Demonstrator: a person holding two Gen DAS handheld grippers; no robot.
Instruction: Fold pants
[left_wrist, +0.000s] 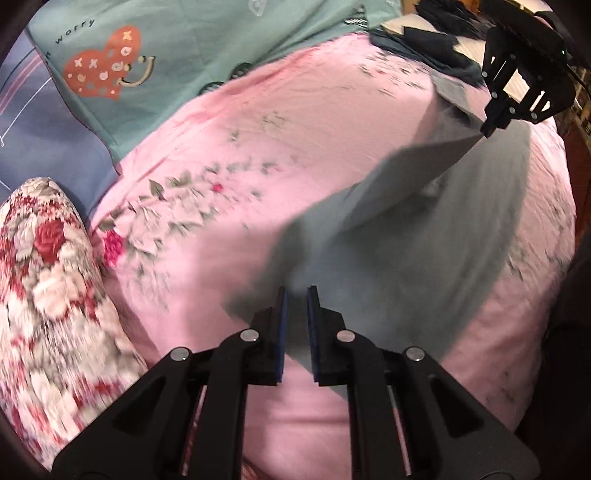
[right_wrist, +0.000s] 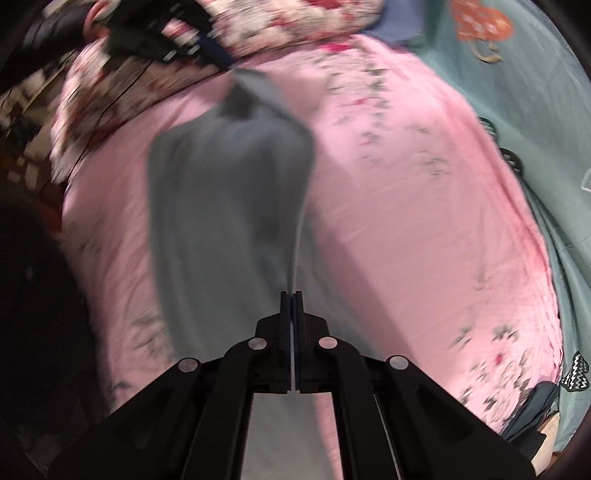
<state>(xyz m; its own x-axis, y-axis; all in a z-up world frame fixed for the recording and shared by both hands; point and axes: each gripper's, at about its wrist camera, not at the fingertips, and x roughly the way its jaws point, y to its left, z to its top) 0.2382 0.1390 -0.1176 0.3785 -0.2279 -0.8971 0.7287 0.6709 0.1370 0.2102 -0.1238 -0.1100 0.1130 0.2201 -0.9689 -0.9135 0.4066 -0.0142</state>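
The grey pants (left_wrist: 424, 229) lie across the pink floral bedspread (left_wrist: 295, 122), partly lifted. My left gripper (left_wrist: 296, 295) is shut on one edge of the pants, fabric passing between its blue pads. My right gripper (right_wrist: 291, 295) is shut on another edge of the pants (right_wrist: 229, 192), a thin fold rising out of its jaws. In the left wrist view the right gripper (left_wrist: 491, 127) shows at the upper right, pulling a taut grey flap up. In the right wrist view the left gripper (right_wrist: 225, 64) shows at the top, blurred, holding the far end.
A floral pillow (left_wrist: 44, 280) lies at the left. A teal blanket with a red heart (left_wrist: 147, 66) and a blue cloth (left_wrist: 40, 133) lie at the back. Dark clothes (left_wrist: 417, 40) are piled at the far right. The bed edge (right_wrist: 66, 206) drops off at the left.
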